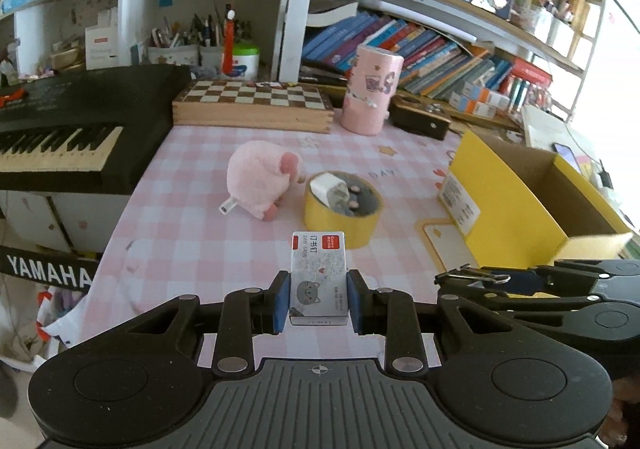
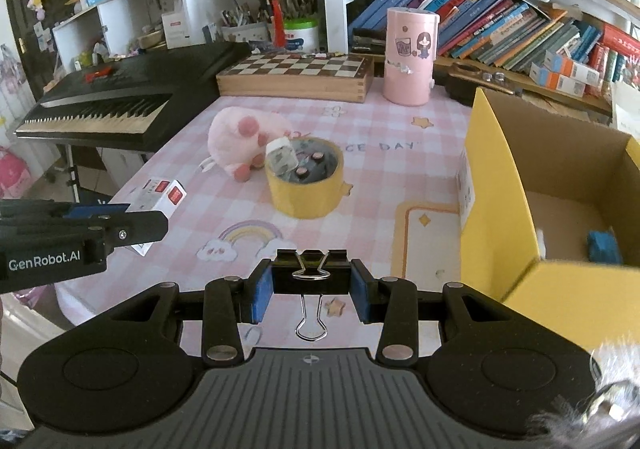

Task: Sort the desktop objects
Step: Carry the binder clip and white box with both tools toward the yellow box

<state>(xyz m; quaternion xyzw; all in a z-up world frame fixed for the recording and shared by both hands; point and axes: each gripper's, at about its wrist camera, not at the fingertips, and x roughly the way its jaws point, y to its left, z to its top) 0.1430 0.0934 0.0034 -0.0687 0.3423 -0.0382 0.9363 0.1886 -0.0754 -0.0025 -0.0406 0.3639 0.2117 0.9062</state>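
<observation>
1. The left gripper (image 1: 319, 299) holds a staple box (image 1: 318, 273) tight between its blue fingers (image 1: 282, 301), low in the middle of the left view, up off the tabletop (image 1: 192, 225).
2. The right gripper (image 2: 312, 283) holds a black clip (image 2: 312, 273) by its two ends, low in the middle of the right view.
3. The clip is gripped only at its tips. It could twist and drop out before it gets to the yellow box (image 2: 500, 177) at the right.
4. The staple box sticks far out of the fingers. A bump on the box wall could knock it loose.
5. The two grippers are near each other and could bump.
6. Most of the box floor is hidden. A blue thing (image 2: 604, 247) in there is too blurry to name.
7. The tape roll (image 1: 342, 205) holds small things I cannot make out.
</observation>
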